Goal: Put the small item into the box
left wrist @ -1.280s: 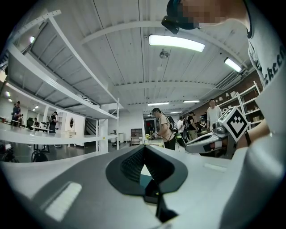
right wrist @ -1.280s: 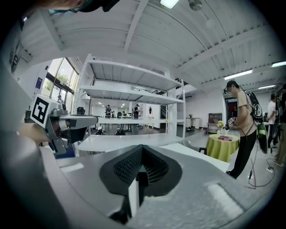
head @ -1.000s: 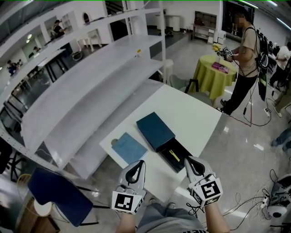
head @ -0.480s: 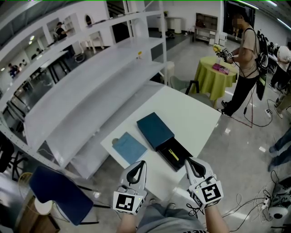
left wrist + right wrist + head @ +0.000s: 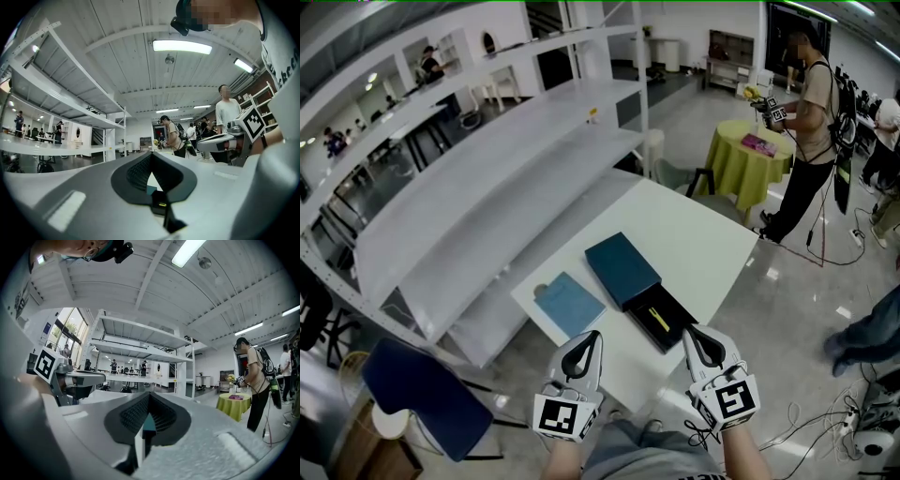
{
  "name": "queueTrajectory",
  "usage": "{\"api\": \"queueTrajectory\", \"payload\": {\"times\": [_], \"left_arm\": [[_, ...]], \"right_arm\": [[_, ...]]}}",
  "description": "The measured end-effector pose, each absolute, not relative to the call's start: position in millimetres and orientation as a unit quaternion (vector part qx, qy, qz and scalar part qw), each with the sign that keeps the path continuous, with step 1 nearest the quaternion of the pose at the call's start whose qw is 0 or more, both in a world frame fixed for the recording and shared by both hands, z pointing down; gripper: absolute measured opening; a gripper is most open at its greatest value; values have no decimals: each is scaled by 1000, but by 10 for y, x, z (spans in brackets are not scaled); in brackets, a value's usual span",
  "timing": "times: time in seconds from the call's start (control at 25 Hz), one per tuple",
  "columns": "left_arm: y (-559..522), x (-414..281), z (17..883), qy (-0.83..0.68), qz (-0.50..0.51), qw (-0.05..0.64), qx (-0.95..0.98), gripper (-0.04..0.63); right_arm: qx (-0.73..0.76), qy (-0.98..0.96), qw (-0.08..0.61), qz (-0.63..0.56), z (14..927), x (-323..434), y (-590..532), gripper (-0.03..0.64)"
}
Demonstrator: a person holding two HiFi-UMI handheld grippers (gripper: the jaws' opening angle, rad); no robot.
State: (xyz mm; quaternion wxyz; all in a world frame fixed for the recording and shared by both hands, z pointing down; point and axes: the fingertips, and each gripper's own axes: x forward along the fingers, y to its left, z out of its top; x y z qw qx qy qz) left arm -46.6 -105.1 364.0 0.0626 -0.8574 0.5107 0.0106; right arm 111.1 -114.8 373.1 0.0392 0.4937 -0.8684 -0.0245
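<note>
On the white table (image 5: pixel 698 239) lies an open black box (image 5: pixel 671 330) with a thin yellow item (image 5: pixel 658 319) inside it. A dark teal lid (image 5: pixel 622 269) lies against the box's far end. A light blue flat piece (image 5: pixel 568 305) rests to the left. My left gripper (image 5: pixel 584 339) and right gripper (image 5: pixel 697 336) hover at the table's near edge, both shut and holding nothing. The left gripper view has the left gripper (image 5: pixel 151 161) with the black box (image 5: pixel 161 205) beyond its jaws. In the right gripper view, the right gripper (image 5: pixel 149 401) frames the teal lid (image 5: pixel 149 423).
A tall white shelving rack (image 5: pixel 497 178) runs along the table's left side. A blue chair (image 5: pixel 427 398) stands at lower left. A round table with a green cloth (image 5: pixel 745 155) and a person (image 5: pixel 811 112) are at far right. Cables (image 5: pixel 862 412) lie on the floor at right.
Both grippers and the things on the table stay where they were. The head view has drifted slightly, and a person at the right edge of the floor has moved.
</note>
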Motion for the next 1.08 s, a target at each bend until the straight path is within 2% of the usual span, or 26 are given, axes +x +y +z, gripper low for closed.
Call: {"api": "queueTrajectory", "payload": {"times": [1.08], "left_arm": [[-1038, -465, 3618, 511, 14, 63, -857, 14]], "right_arm": [[485, -873, 32, -33, 3727, 1079, -1144, 3]]}}
